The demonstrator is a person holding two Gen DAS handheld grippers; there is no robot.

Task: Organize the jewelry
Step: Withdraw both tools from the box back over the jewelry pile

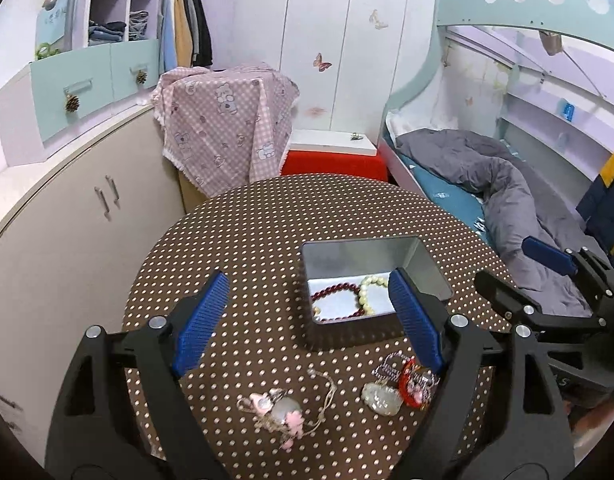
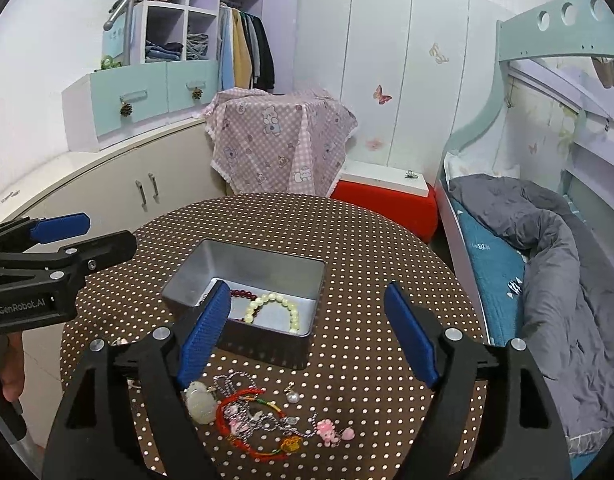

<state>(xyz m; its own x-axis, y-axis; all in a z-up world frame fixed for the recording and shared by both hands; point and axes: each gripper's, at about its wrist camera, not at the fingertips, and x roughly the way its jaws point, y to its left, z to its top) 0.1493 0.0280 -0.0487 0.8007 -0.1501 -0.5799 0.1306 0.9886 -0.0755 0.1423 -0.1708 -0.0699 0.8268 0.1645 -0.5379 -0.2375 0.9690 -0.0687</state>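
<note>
Loose jewelry lies lowest in both frames: a red cord bracelet (image 2: 251, 424), a pale jade pendant (image 2: 200, 402) and a pink charm (image 1: 285, 410). Both the left gripper (image 1: 307, 320) and right gripper (image 2: 307, 328) hover spread wide, holding nothing. Mid-frame, a metal tin (image 2: 195, 276) holds a cream bead bracelet (image 2: 275, 308) and dark red bracelet (image 1: 335, 304).

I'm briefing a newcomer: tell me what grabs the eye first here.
The open metal tin at mid-table, holding a dark red bead bracelet and a pale bead bracelet. In front of it, loose jewelry, notably a red cord bracelet. Both tongs, left and right, hover open.
</note>
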